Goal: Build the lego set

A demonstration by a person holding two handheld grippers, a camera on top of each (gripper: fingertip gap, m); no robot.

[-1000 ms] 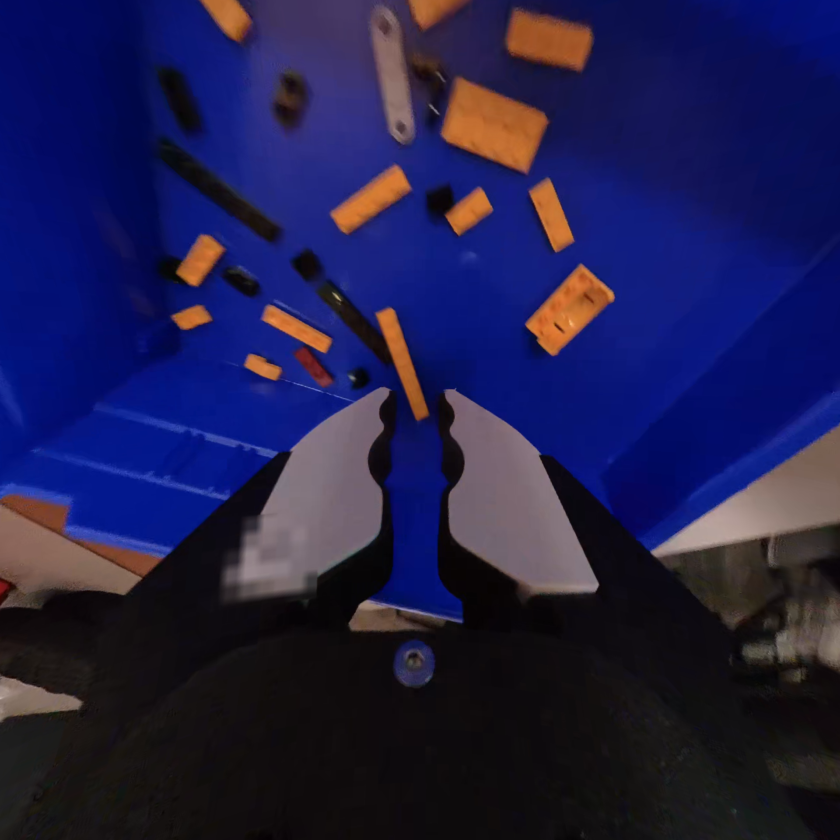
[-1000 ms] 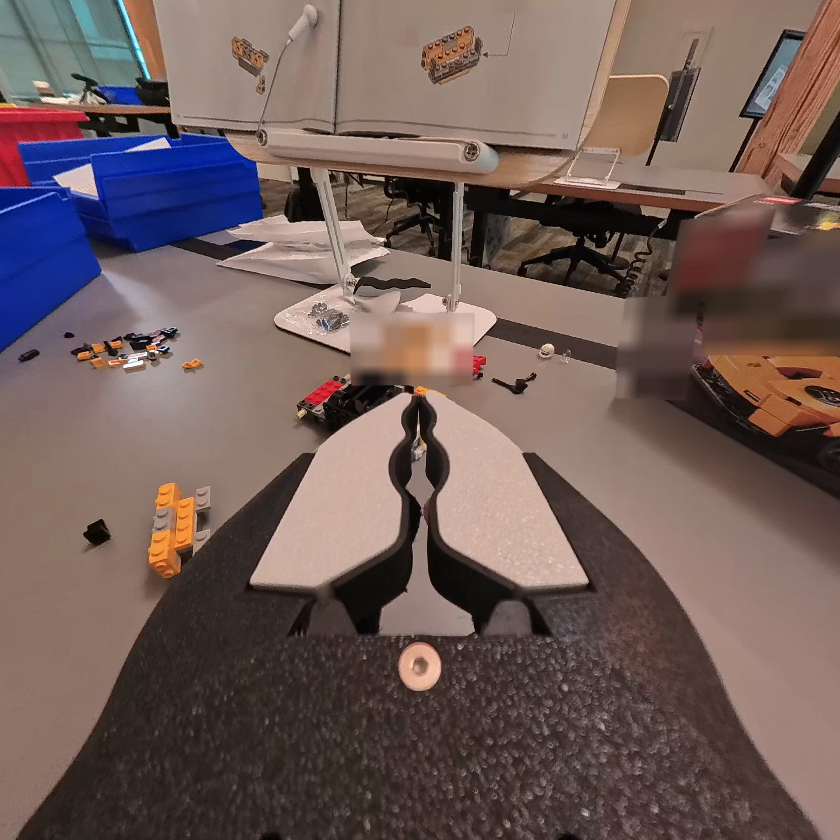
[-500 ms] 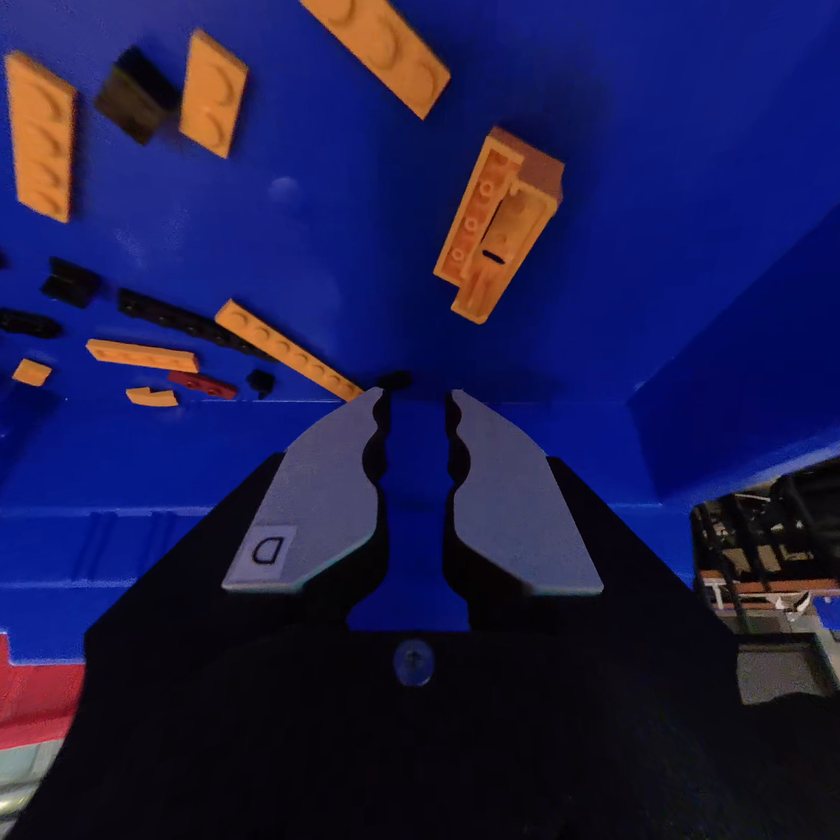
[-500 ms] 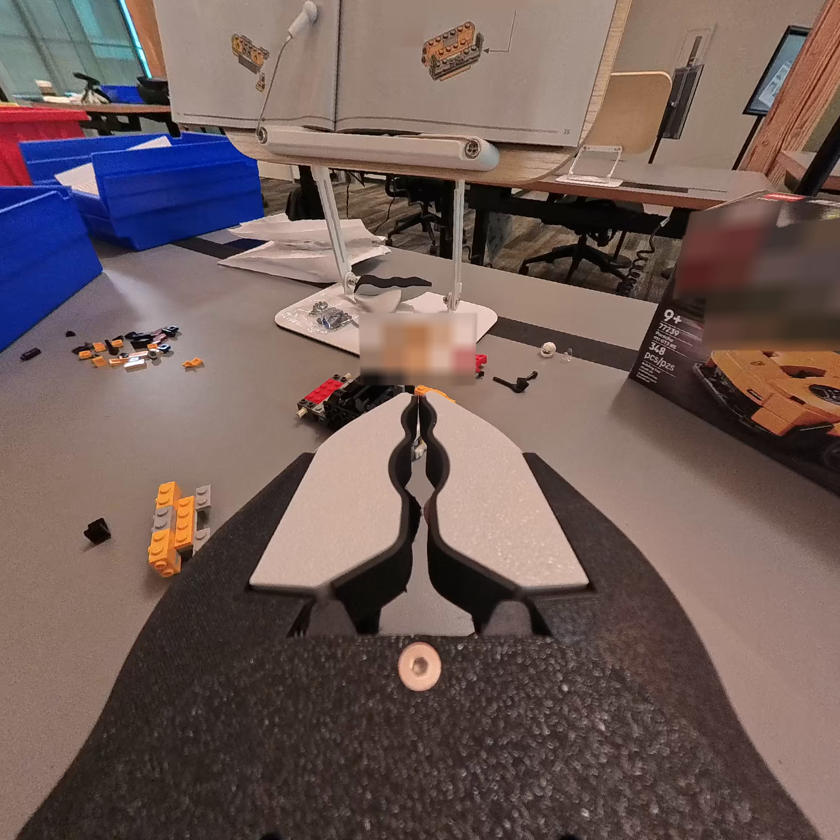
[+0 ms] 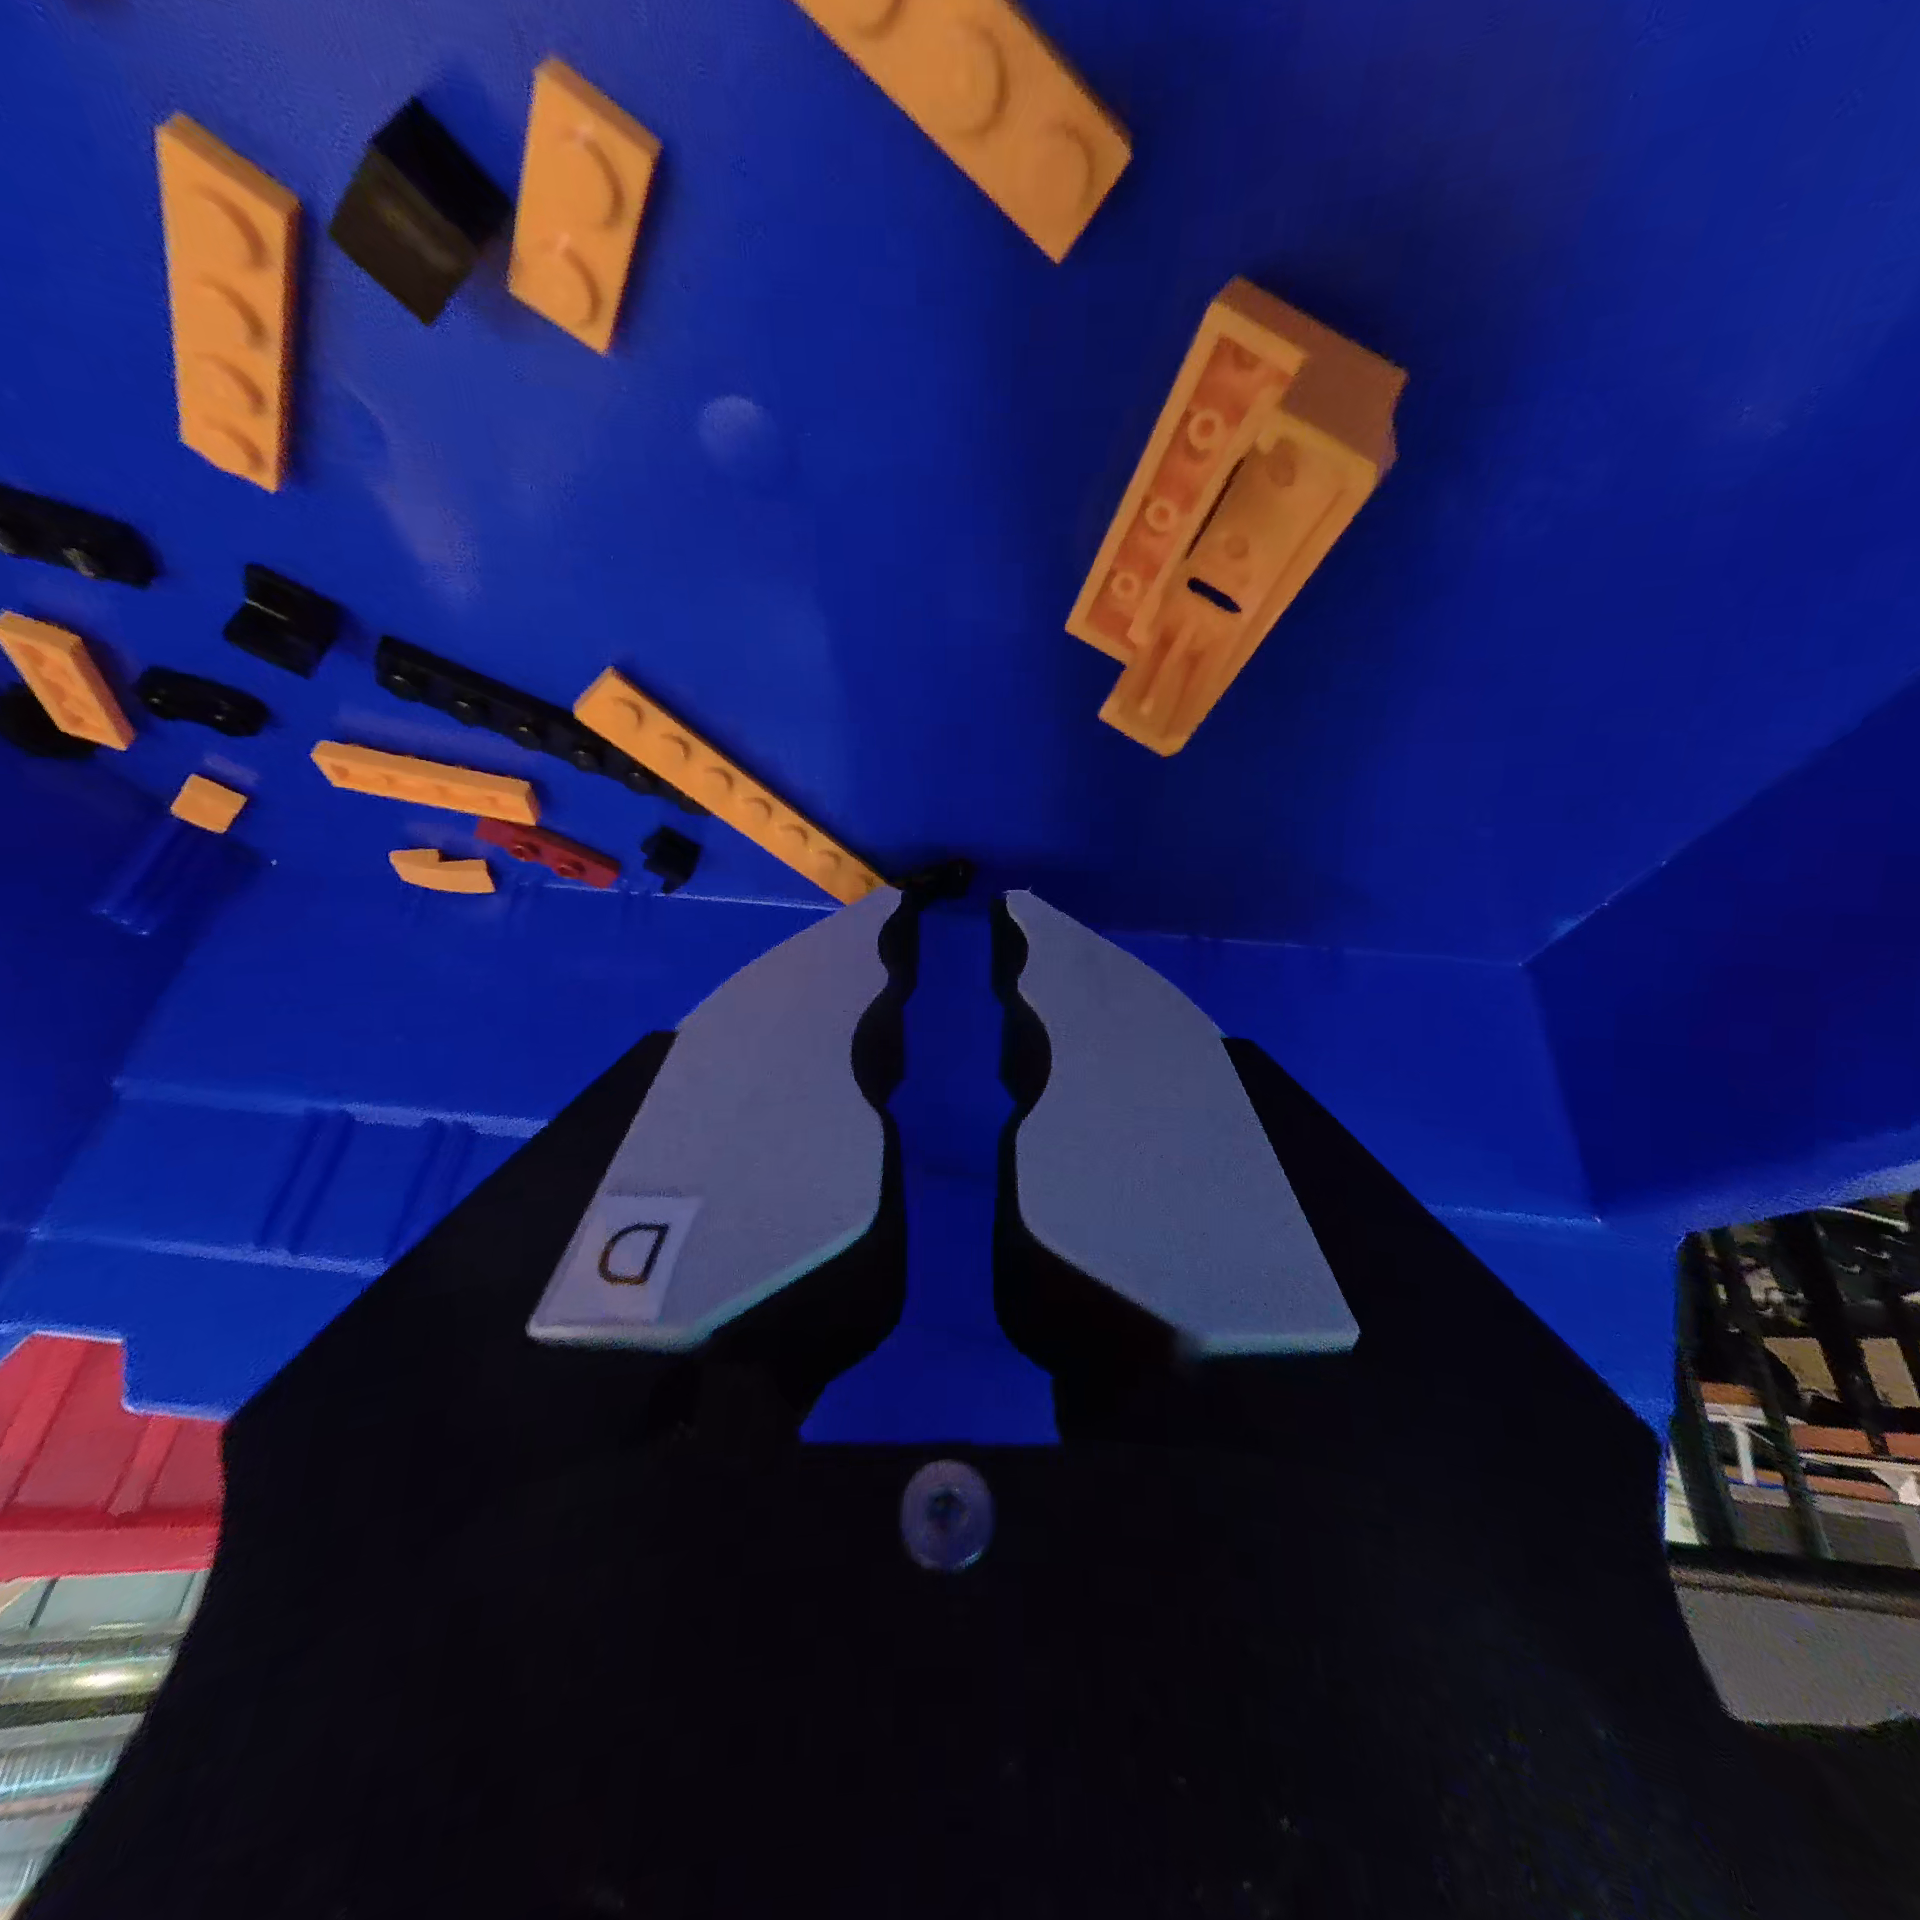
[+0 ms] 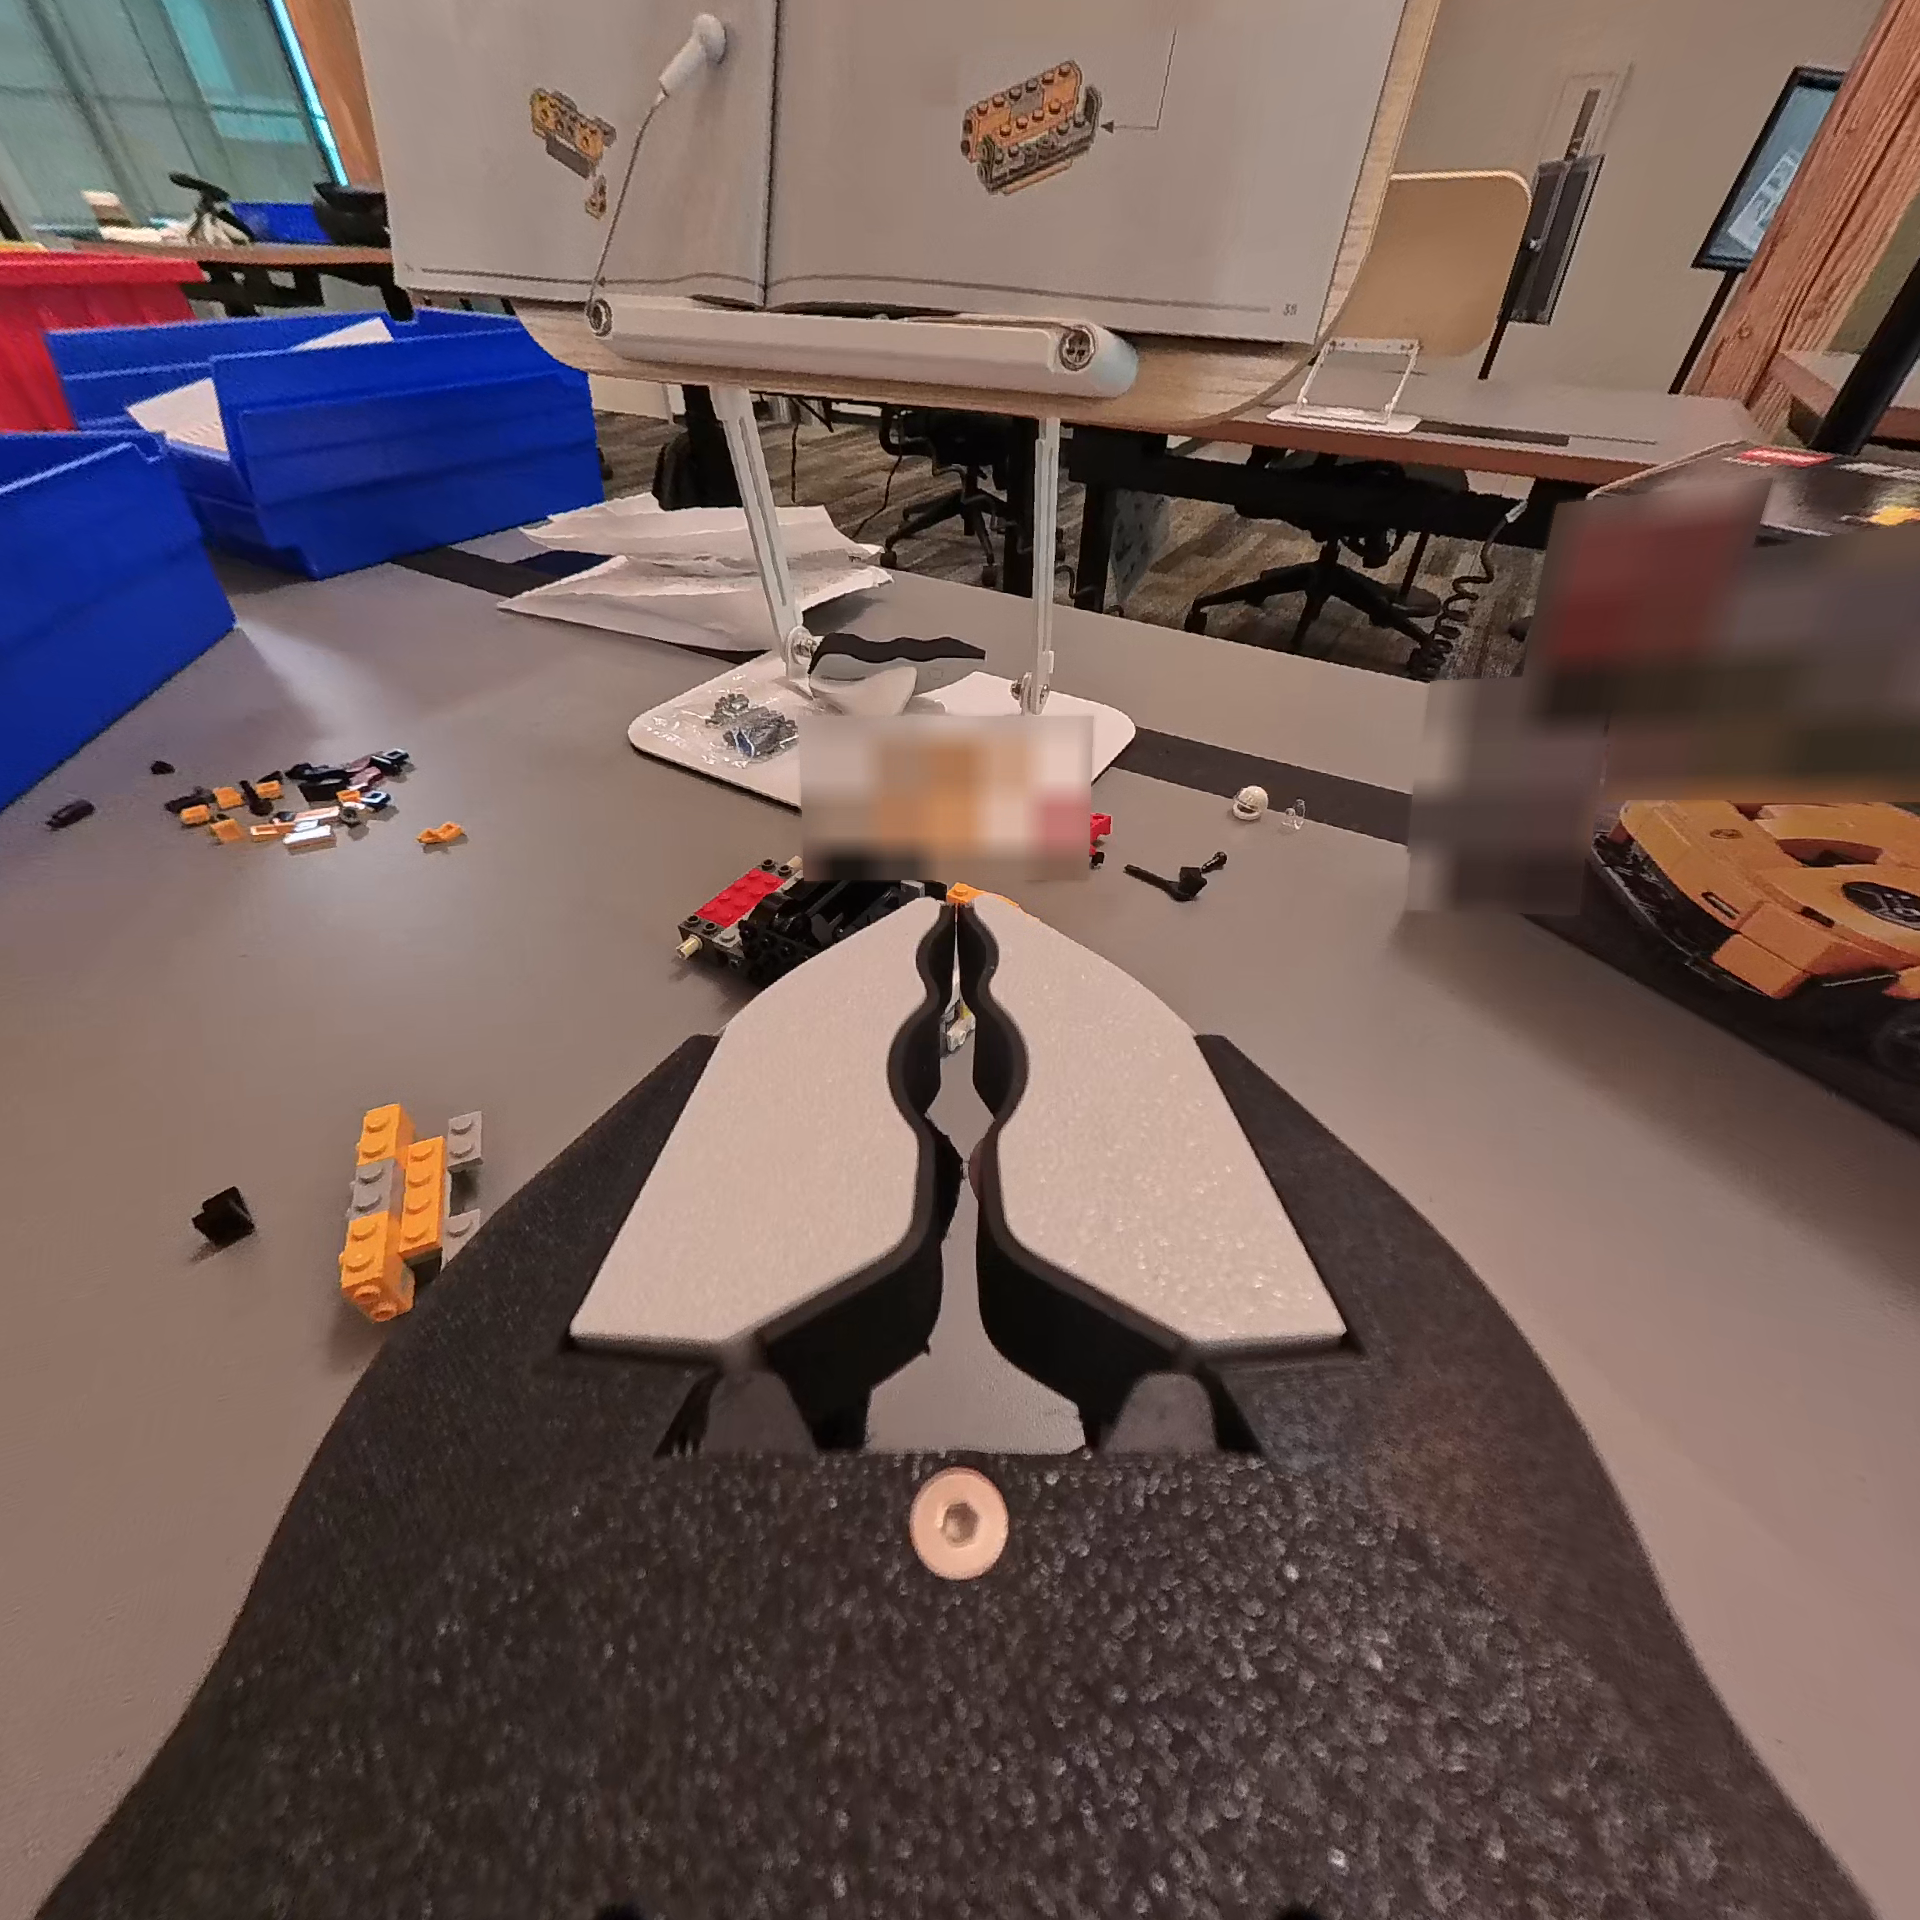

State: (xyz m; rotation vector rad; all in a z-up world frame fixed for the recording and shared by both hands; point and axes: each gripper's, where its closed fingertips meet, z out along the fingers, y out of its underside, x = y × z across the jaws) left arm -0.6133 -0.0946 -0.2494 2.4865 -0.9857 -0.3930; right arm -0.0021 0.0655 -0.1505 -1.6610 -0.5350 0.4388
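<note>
Jaws: left gripper (image 5: 948, 902) stands apart, a narrow gap between the tips, nothing clamped. Right gripper (image 6: 954, 914) is nearly closed; a small orange piece (image 6: 964, 894) shows at the tips and a pale sliver sits in the slot behind them. Whether either is truly pinched I cannot tell.

Left wrist view, landmark = left tips, inside a blue bin (image 5: 1351, 1060).
- Touching or just beyond the tips: a small black piece (image 5: 935, 875), lying where the bin floor meets the near wall. Shape too dark to read.
- Just left of the tips: a long orange plate (image 5: 727, 781), one stud wide, long axis running from the tips up and to the left; a long black plate (image 5: 530, 725) lies alongside it, roughly parallel.
- Farther left: a red plate (image 5: 549, 852) and a curved orange piece (image 5: 442, 871).
- Far, up and right of the tips: an orange bracket brick (image 5: 1236, 520), underside up, long axis steep, leaning right at the top.

Right wrist view, landmark = right tips, over the grey table (image 6: 520, 987).
- Just left of the tips: the black and red chassis assembly (image 6: 790, 920).
- Well left and nearer: an orange and grey sub-assembly (image 6: 410, 1205).
- Beyond: the open instruction booklet (image 6: 883, 156) on its stand.

Judgement: part-fetching step. The left gripper appears lined up on the small black piece. The next move calls for closing squarely on it without catching the long orange plate's end, then lifting clear of the near wall.
</note>
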